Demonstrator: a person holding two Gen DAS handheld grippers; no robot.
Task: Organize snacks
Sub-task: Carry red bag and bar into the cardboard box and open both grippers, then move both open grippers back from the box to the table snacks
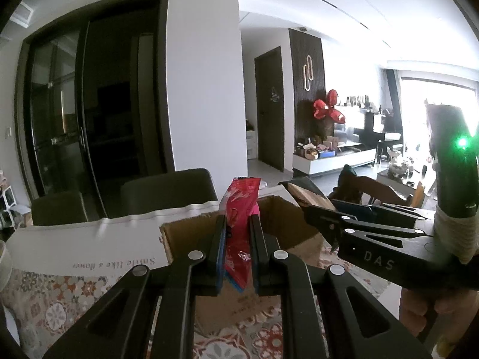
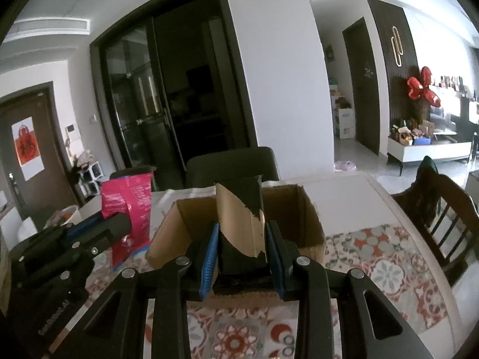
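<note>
Pointing slightly downward over the cardboard box (image 2: 302, 209), the left gripper (image 1: 238, 233) clamps a red snack packet (image 1: 239, 206); the right gripper (image 2: 241, 233) pinches a black-and-tan pouch (image 2: 239, 209).

A floral patterned tablecloth (image 2: 386, 257) is spread over the table. Two dark chair backs (image 1: 167, 191) are seen behind it, a wooden chair (image 2: 443, 221) to the right. Dark glass doors (image 2: 143, 101) are framed beyond; red balloons (image 1: 329, 107) are set against a dark wall panel (image 1: 307, 65).
</note>
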